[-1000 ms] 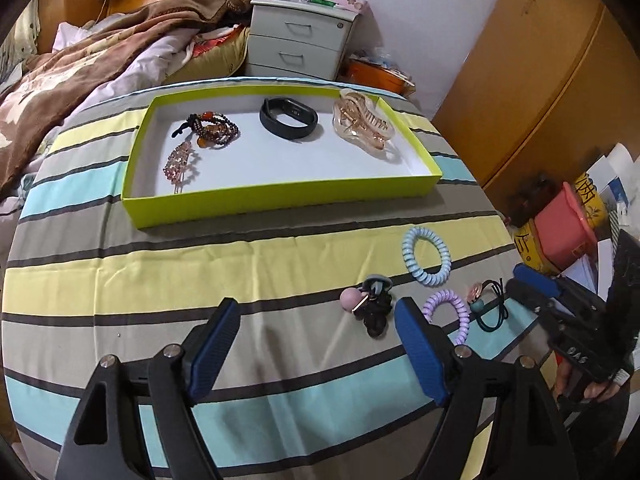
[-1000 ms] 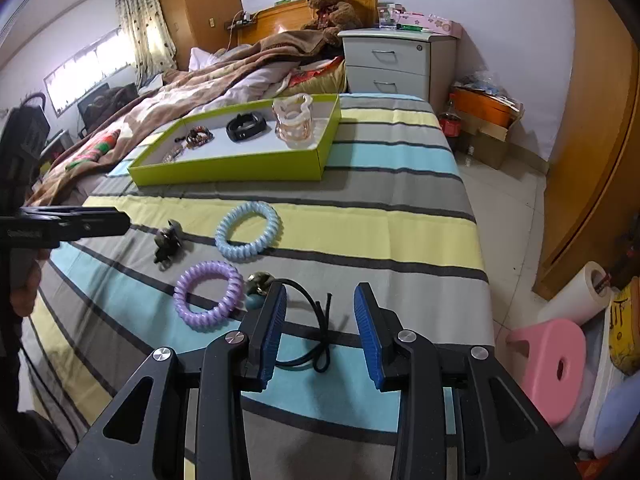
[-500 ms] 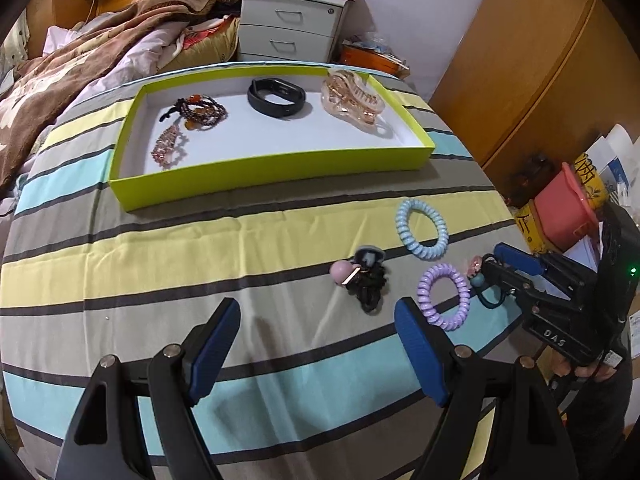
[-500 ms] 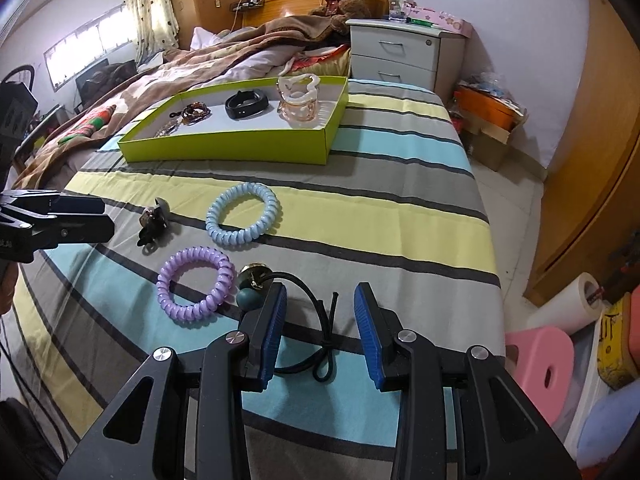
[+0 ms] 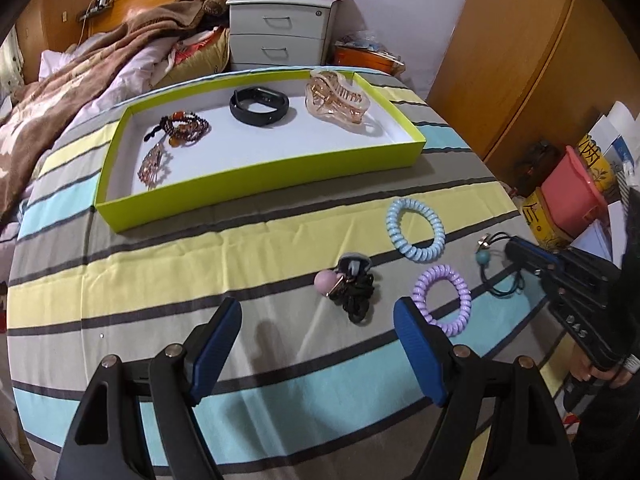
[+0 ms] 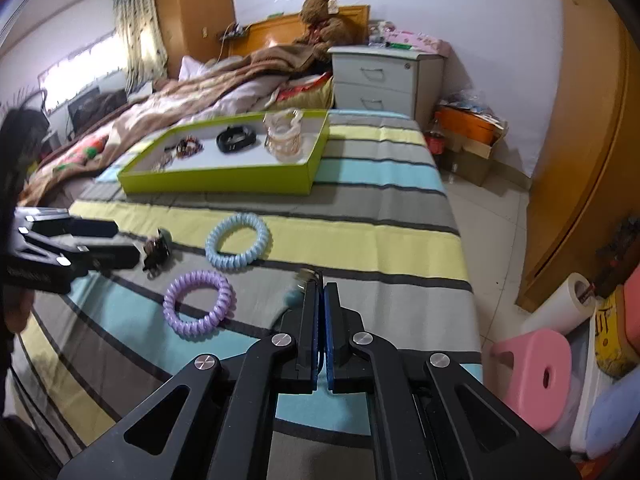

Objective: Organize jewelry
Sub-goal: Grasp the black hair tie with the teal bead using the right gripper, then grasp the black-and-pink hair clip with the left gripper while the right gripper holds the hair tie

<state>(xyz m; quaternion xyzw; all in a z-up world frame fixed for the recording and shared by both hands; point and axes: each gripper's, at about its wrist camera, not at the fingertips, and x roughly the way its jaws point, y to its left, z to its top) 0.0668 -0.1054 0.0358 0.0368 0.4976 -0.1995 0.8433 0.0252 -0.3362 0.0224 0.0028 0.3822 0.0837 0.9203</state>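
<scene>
Clamping now on the black hair tie (image 5: 502, 276), right hand-held gripper (image 6: 321, 292), earlier apart, left hand-held gripper (image 5: 318, 334) still spread.

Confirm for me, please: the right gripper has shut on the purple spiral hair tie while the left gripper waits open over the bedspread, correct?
Not quite. The right gripper has shut on the black hair tie with the teal bead, not the purple one; the right wrist view shows its jaws pressed together. The purple spiral hair tie lies free on the bedspread. The left gripper is indeed open.
</scene>
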